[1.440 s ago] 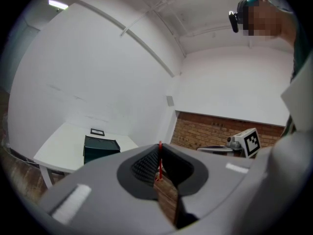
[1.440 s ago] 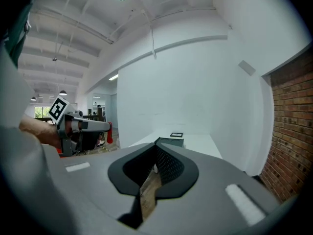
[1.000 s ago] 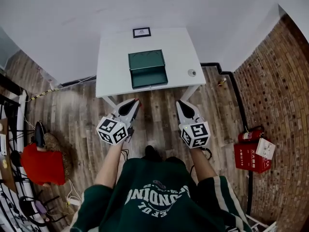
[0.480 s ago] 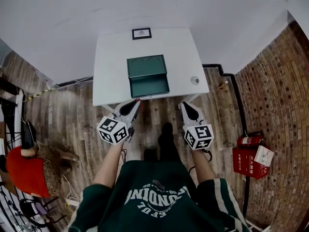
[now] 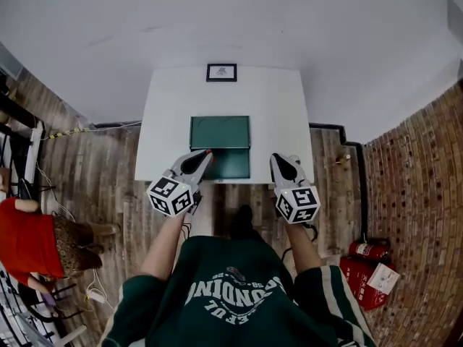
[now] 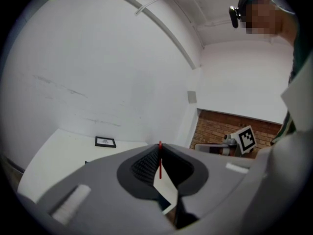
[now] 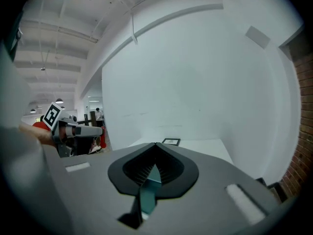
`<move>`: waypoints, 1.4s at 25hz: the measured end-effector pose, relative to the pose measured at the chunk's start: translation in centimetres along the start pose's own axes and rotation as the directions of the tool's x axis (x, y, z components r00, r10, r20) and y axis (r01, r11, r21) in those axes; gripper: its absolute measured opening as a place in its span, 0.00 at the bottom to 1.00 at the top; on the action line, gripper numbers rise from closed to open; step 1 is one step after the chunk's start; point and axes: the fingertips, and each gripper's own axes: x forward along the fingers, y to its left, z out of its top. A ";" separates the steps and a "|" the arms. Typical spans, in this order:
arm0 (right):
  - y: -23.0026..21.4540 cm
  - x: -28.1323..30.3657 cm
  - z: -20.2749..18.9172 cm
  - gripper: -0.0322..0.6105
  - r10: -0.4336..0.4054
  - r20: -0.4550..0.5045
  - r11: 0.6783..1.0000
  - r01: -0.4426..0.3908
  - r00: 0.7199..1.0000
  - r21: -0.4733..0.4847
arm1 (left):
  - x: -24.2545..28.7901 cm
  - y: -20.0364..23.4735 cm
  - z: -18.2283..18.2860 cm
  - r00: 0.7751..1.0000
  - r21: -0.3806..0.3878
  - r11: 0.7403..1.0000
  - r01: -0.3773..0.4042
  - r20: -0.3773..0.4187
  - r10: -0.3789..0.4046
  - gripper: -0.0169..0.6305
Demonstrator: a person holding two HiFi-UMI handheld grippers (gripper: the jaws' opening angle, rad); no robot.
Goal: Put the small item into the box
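Note:
An open dark green box (image 5: 220, 132) sits in the middle of the white table (image 5: 166, 121). My left gripper (image 5: 206, 152) hangs over the box's front left corner, jaws shut and empty; in the left gripper view the left gripper (image 6: 160, 151) shows its tips meeting. My right gripper (image 5: 275, 157) is at the table's front edge, right of the box, also shut on nothing; the right gripper (image 7: 155, 146) shows closed tips in its own view. The small item is not visible in any view now.
A small framed picture (image 5: 221, 72) stands at the table's back edge, also seen as the picture (image 6: 105, 142) and the picture (image 7: 171, 141). A fire extinguisher (image 5: 362, 250) and red box (image 5: 370, 282) lie by the brick wall at right. A person in red (image 5: 25, 244) crouches at left.
The head and both grippers have come forward to the table, so the grippers now reach its front edge. The small round item seen right of the box earlier is out of sight.

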 end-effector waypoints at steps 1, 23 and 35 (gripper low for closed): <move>-0.8 0.8 0.5 0.05 0.012 -0.001 1.000 -0.012 1.000 -0.005 | 0.7 0.2 0.3 1.000 0.001 1.000 -0.008 0.003 0.008 0.13; -1.7 8.2 0.9 0.05 0.143 -0.072 0.990 -0.142 0.987 0.018 | 4.3 4.5 1.9 0.997 -0.007 0.997 -0.076 -0.020 0.076 0.13; -0.6 7.8 -1.5 0.05 0.093 -0.115 0.995 -0.088 0.989 0.049 | 5.5 4.7 -5.4 0.970 0.055 0.998 0.026 -0.242 -0.012 0.13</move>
